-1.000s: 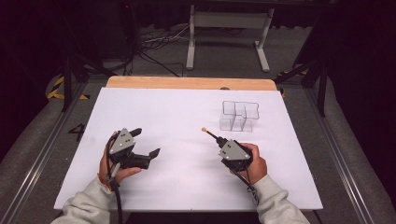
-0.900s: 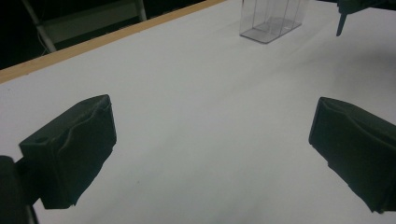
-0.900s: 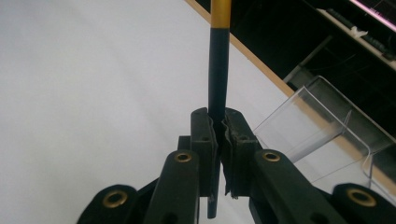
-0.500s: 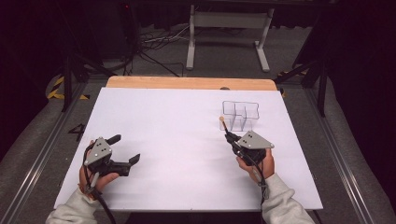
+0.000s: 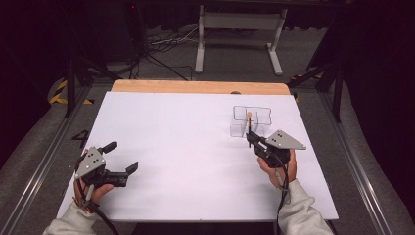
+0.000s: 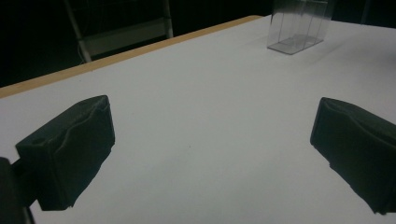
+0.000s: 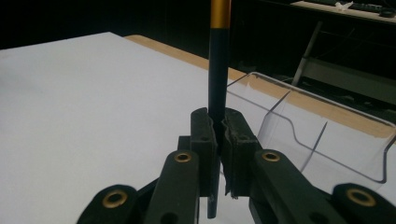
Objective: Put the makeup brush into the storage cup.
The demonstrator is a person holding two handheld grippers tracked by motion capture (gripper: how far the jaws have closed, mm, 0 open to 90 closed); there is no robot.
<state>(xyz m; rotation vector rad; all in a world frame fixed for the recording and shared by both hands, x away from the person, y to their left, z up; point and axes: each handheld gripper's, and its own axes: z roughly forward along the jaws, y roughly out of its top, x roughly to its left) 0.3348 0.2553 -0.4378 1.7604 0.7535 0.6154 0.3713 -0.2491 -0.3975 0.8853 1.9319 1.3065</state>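
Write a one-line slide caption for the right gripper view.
Right gripper clamps a black, gold-banded pencil upright beside a clear plastic organizer on the white table.

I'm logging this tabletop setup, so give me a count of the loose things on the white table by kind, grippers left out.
Clear plastic compartment organiser: 1
Slim black stick with a gold band, clamped in the right gripper: 1
Total: 2

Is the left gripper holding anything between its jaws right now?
No: the left gripper has its jaws spread wide apart with just bare white table between them.
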